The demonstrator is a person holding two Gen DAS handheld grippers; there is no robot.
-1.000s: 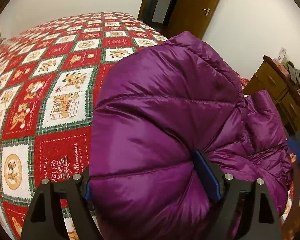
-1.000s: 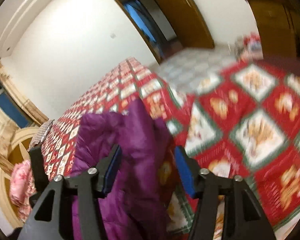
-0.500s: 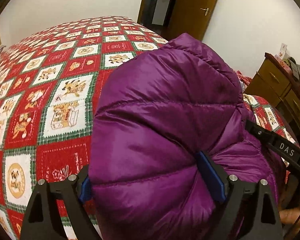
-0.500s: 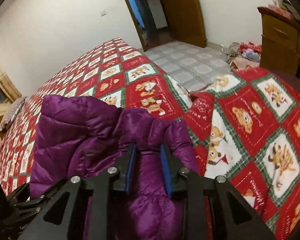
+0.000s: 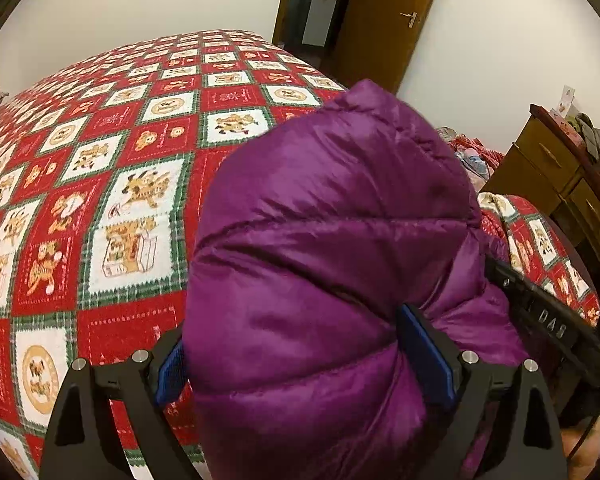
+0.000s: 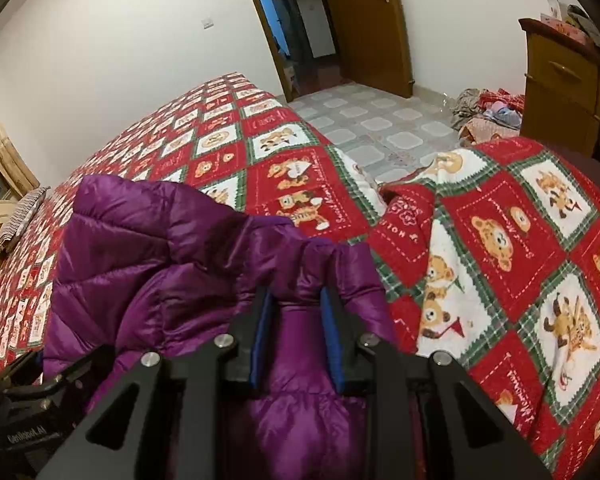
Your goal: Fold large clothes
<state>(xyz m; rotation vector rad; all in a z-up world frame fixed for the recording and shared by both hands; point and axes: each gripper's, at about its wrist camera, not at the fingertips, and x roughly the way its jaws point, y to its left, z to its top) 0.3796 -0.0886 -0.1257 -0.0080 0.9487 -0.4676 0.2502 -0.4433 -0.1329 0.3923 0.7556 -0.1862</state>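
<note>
Left wrist view: left gripper (image 5: 304, 364) sits at bottom centre, jaws spread wide around a thick puffy bulge of the purple jacket (image 5: 332, 264). The fabric fills the gap and bulges past both blue pads (image 5: 426, 350), which press into it, so a wide grip on the jacket. Jacket takes up the centre and lower right of the frame, lying on the red-and-green patchwork bedspread (image 5: 112, 184), which fills the left half. Right gripper (image 5: 548, 316) shows as a black bar with lettering at the right edge, against the jacket. Brown door (image 5: 384, 16) upper centre, wooden dresser (image 5: 556, 172) far right.

Right wrist view: right gripper (image 6: 298, 340) at bottom centre, jaws narrow, clamped on a thin fold of the jacket (image 6: 148, 256); both blue pads (image 6: 262, 332) touch the fabric. Jacket runs from bottom centre up to the left, resting on the bedspread (image 6: 496, 248). Bedspread corner is folded over at centre right. Part of the left gripper (image 6: 28, 408) visible at lower left, beside the jacket. Tiled floor (image 6: 372, 120) upper centre, pile of clothes (image 6: 488, 108) on it at upper right, dresser (image 6: 560, 76) behind.
</note>
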